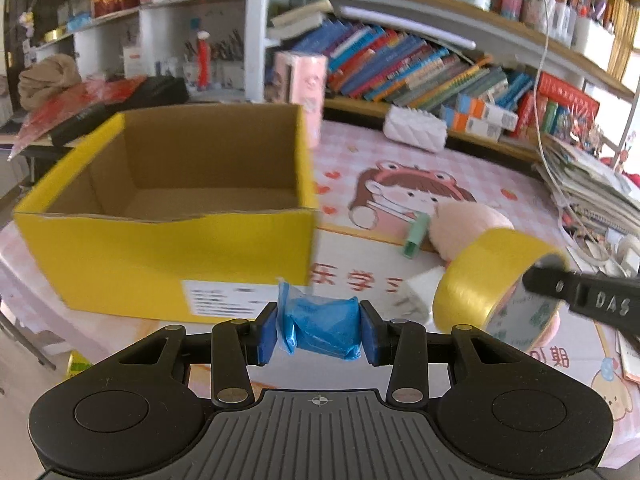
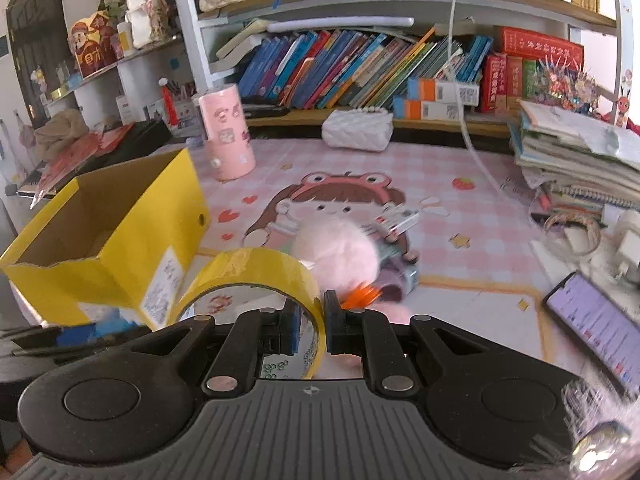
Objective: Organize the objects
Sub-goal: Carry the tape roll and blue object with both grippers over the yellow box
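Blue packet (image 1: 323,332) sits clamped in the left claw (image 1: 320,334) before the yellow box (image 1: 168,240), while the right claw (image 2: 312,330) pinches the tape roll's (image 2: 256,276) rim beside it.

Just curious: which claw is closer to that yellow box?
Left. The left claw, holding a blue packet, sits just before the yellow box; the right claw, gripping yellow tape, is farther right.

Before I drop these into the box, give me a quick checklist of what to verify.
1. Left gripper clamped on the blue packet: ok.
2. Right gripper pinching the tape roll wall: ok.
3. Yellow box open on top: ok.
4. Room inside the box: ok, the floor that shows is bare.
5. Packet above the box opening: not ok, it is in front of the near wall.
6. Tape roll clear of the box wall: cannot tell.
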Tool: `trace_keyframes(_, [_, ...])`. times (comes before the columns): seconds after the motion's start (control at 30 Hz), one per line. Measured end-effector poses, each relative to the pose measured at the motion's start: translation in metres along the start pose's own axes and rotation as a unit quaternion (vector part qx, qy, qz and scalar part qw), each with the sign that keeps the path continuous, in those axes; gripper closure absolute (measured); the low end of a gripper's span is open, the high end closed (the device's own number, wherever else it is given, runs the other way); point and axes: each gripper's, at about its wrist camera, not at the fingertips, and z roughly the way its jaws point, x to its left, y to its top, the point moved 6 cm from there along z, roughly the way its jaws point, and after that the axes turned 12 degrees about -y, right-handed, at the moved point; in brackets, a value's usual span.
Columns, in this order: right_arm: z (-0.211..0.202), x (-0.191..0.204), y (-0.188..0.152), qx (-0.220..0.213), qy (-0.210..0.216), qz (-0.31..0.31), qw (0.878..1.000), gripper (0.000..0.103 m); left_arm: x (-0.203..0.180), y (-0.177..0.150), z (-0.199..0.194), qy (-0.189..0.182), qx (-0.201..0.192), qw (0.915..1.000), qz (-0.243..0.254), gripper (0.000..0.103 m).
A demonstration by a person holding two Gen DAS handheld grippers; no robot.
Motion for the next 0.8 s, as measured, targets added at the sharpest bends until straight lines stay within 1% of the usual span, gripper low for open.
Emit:
trace_keyframes(0.17, [-0.012,0.038,-0.014,0.011,0.008,-0.004,1.000,0.092,0.035,-0.005,-0.030,0.006,-0.023,0.9996,-0.016,0.064])
trace_keyframes(0.33, [-0.027,0.078,-0.032,0.022,0.022,-0.014,0.999,0.092,0.068,-0.016,-0.058,0.007,-0.031,0.9991,-0.030,0.064])
trace_keyframes(0.4, [-0.033,0.094,-0.040,0.029,0.027,-0.019,0.999,0.092,0.079,-0.020,-0.068,0.010,-0.031,0.9990,-0.030,0.064])
trace_keyframes(0.6, [-0.053,0.136,-0.063,0.033,0.036,-0.020,0.999,0.092,0.108,-0.034,-0.095,0.013,-0.030,0.9992,-0.025,0.064])
trace_keyframes(0.8, [-0.069,0.167,-0.081,0.033,0.045,-0.015,0.998,0.092,0.131,-0.044,-0.119,0.017,-0.035,0.9991,-0.016,0.064])
